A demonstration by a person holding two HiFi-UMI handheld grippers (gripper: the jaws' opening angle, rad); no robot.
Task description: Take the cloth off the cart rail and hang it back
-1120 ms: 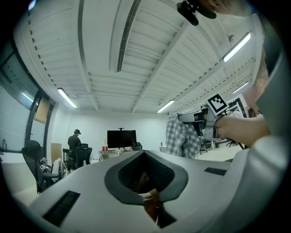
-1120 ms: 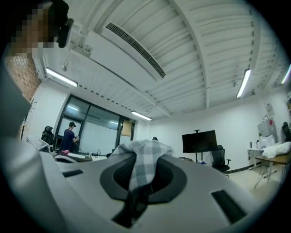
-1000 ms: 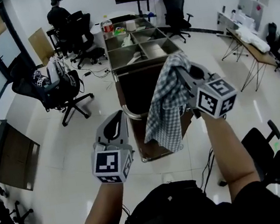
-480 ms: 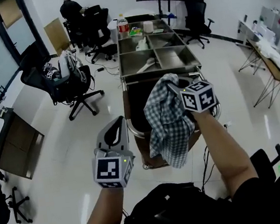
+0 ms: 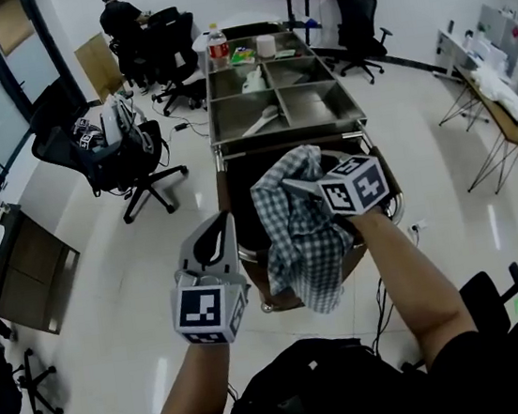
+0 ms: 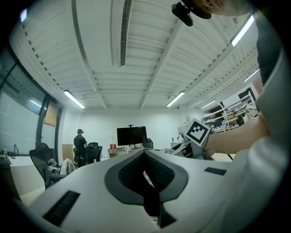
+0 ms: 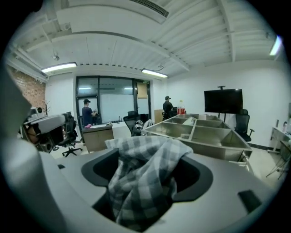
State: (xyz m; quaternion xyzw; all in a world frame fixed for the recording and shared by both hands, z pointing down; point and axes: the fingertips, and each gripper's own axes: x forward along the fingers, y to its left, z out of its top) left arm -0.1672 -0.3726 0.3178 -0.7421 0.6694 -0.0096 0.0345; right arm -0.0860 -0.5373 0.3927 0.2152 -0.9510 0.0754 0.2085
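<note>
On the left, my left gripper (image 5: 216, 226) had hardly moved over the last second: it hung idle beside the near end of the cart (image 5: 290, 137), and its own view showed the fingers (image 6: 136, 170) pressed together with nothing between them. The change was further right. A second before, the checked cloth (image 5: 303, 238) had dangled from the right gripper, held high and off to the right of the cart. Now it had been carried down and in, so that it bunched over the cart's near end, where I took the rail to be. The cloth and gripper hid the rail, so I could not tell whether the cloth actually lay across it. The right gripper (image 5: 292, 185) had been clamped tight a moment earlier, and its fingers were now opening. In its own view the cloth (image 7: 141, 177) sat loosely between them, with dark gaps on both sides. I judged this to be the release that ends the hang-back, with only the withdrawal left if the cloth caught the rail.
</note>
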